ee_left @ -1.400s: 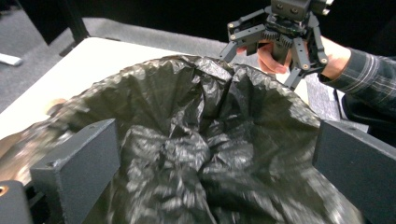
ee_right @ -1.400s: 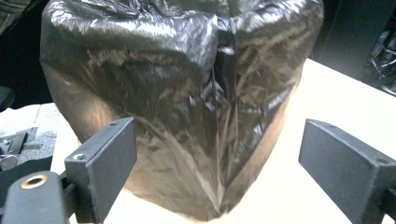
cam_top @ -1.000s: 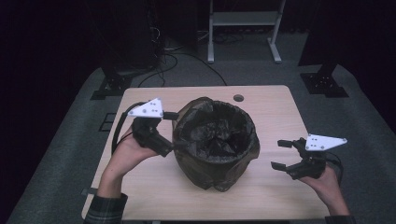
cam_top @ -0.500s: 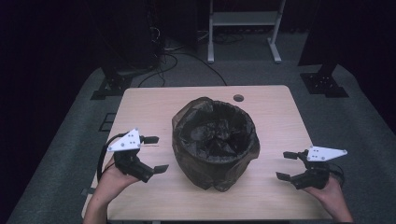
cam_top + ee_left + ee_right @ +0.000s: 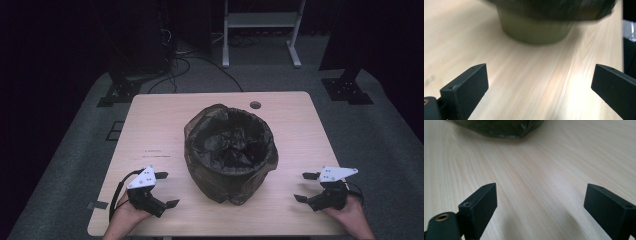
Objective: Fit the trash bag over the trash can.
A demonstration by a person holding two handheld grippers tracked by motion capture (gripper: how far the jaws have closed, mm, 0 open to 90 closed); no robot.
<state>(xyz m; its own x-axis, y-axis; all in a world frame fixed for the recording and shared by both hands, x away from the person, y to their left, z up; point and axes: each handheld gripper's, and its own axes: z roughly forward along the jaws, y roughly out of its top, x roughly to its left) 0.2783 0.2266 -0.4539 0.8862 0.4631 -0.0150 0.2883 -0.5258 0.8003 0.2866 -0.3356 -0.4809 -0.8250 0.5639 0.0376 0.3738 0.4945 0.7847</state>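
Observation:
A round bin lined with a dark plastic bag [image 5: 229,150] stands upright in the middle of the light wooden table [image 5: 160,125]. The bag's edge is folded over the rim and its mouth is open. My left gripper [image 5: 166,189] rests low near the front left of the table, open, jaws empty and pointing toward the bin [image 5: 535,27]. At the front right, my right gripper [image 5: 306,187] is open too, with nothing between its jaws; the bag's lower edge [image 5: 499,128] lies ahead of it. Both grippers are well apart from the bin.
A small round cable hole [image 5: 255,105] sits near the table's far edge. Behind the table are a white metal stand [image 5: 260,30], cables on the grey carpet [image 5: 200,60] and black stand bases [image 5: 347,90] at both sides.
My left gripper has drawn back from the bin's left side to the table's front left. The right gripper has slid toward the front edge. The bin has not moved.

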